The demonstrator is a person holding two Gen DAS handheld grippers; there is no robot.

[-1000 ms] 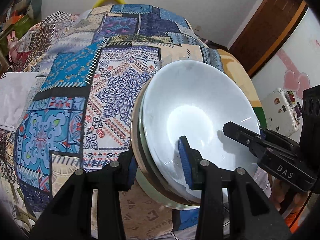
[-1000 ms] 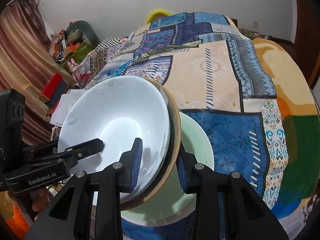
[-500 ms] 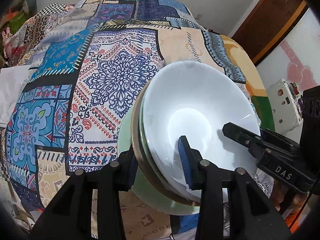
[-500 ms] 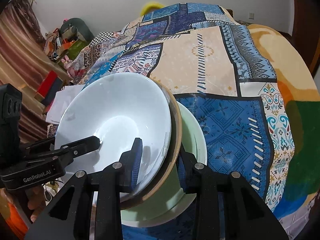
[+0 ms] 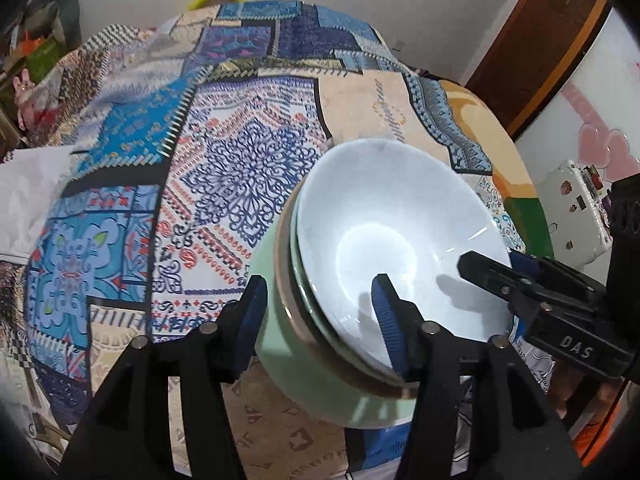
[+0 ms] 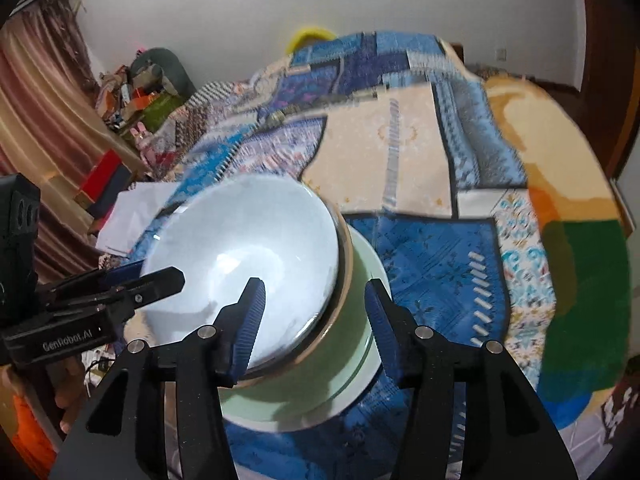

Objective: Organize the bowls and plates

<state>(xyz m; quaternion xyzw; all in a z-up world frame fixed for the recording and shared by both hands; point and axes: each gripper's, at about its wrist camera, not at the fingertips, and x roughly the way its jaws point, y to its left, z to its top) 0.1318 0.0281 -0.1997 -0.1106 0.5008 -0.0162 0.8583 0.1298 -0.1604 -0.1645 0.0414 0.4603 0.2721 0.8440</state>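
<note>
We see a stack of dishes resting on a patchwork bedspread [image 5: 224, 168]: a white bowl [image 5: 396, 240] sits on top, nested in a brown-rimmed dish [image 5: 298, 320], which sits in a pale green bowl [image 5: 280, 344] at the bottom. The stack lies directly ahead of both tools, its near rim reaching in between each one's fingers.

The left tool [image 5: 318, 312] straddles one side of the stack, one blue pad outside the green bowl, the other inside the white bowl. Its jaws have just been opening, and we see gaps between the pads and the dishes, so it stands spread with the rim between.

The right tool [image 6: 316, 312] straddles the opposite side in the same way, left pad over the white bowl, right pad outside the green one. Its jaws have just been opening too, and the pads stand clear of the rim.

Beyond the left tool's right side stands a white case [image 5: 572, 216].
</note>
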